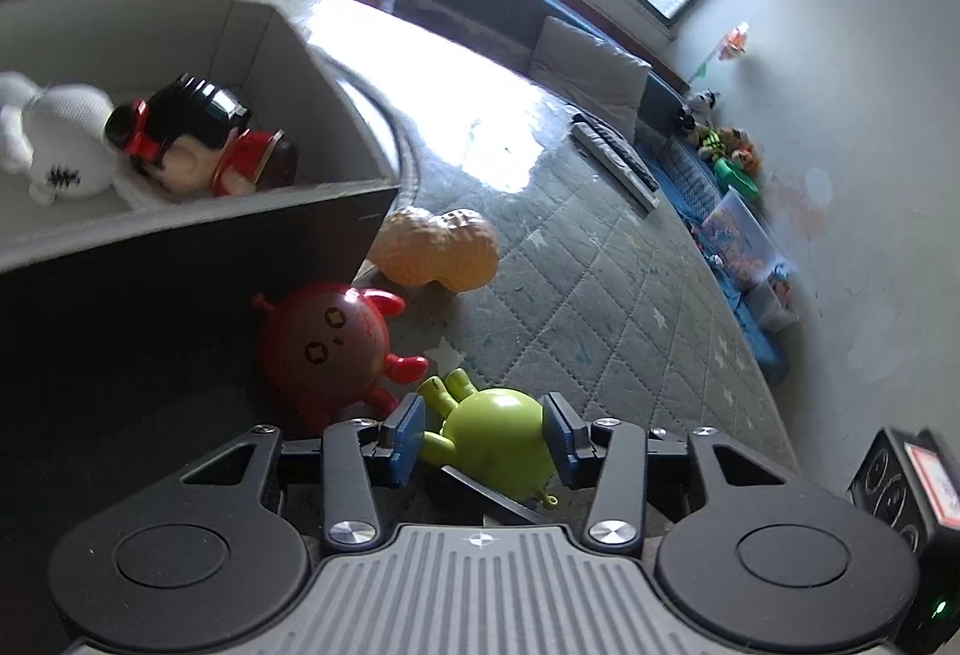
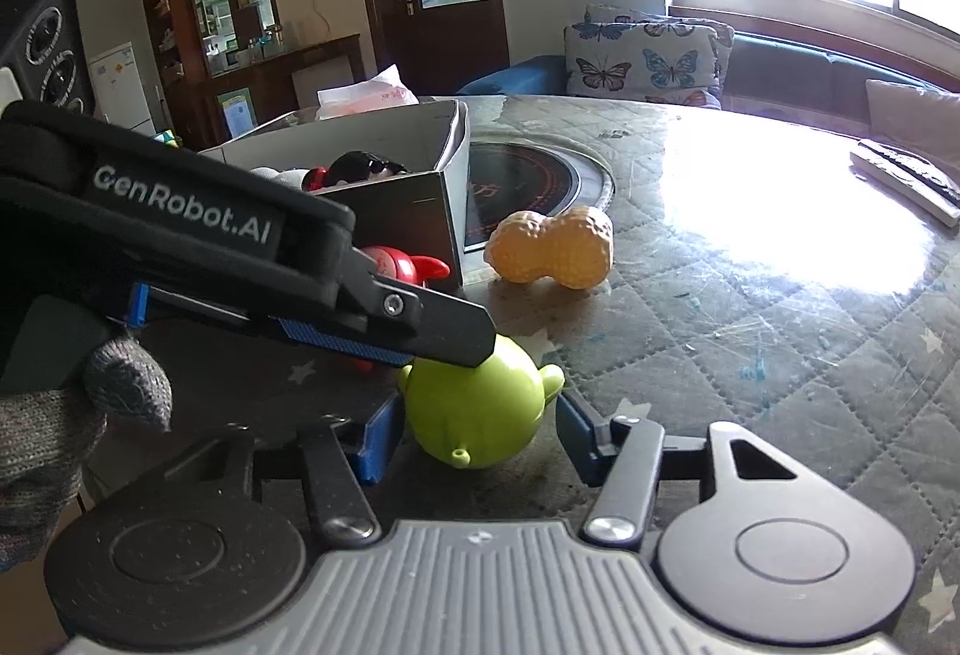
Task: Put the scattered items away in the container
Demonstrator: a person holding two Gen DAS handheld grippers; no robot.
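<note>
My left tongs (image 1: 485, 436) stand spread around the green toy (image 1: 498, 445), which lies on the table (image 1: 630, 295) between the blue pads; a gap shows at each side, so nothing is gripped. My right tongs (image 2: 474, 430) come at the same toy (image 2: 477, 403) from the other side, with the left pad close against its body and the right pad just beside it (I cannot tell whether that one touches).

Just ahead of my left tongs and slightly to the left lies the red round toy (image 1: 327, 343), hard up against the dark outer wall of the container (image 1: 198, 259). Beyond it, near the container's corner, sits the peanut-shaped toy (image 1: 435, 250). Inside the container, ahead and left of my left tongs, lie a black-haired doll in red (image 1: 192, 144) and a white plush (image 1: 57, 138). Far ahead to the right, a remote (image 1: 615, 159) rests on the table.
</note>
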